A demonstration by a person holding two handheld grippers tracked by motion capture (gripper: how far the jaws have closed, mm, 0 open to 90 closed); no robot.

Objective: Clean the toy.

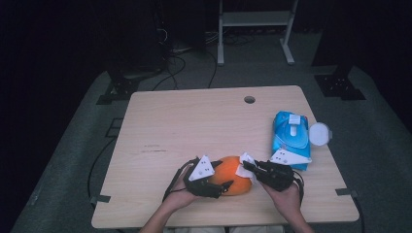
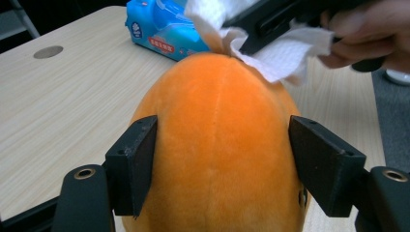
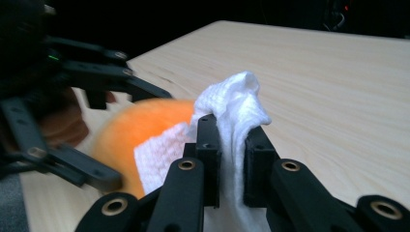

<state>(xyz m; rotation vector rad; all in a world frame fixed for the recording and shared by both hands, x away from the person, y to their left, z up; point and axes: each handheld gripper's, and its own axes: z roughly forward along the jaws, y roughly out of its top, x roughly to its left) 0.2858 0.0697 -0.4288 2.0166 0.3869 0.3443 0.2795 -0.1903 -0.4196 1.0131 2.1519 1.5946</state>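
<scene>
Wiping step judged in hand. Orange plush ball (image 1: 234, 180) rested on counter (image 1: 194, 126) near front edge, clasped between left gripper (image 2: 222, 162) jaws. White wipe (image 3: 232, 116) pinched in right gripper (image 3: 231, 159) jaws, laid against ball top. Next judged: wipe drawn across plush, ball held steady.

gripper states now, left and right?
Left gripper: shut on the orange plush toy.
Right gripper: shut on the white wipe.
</scene>
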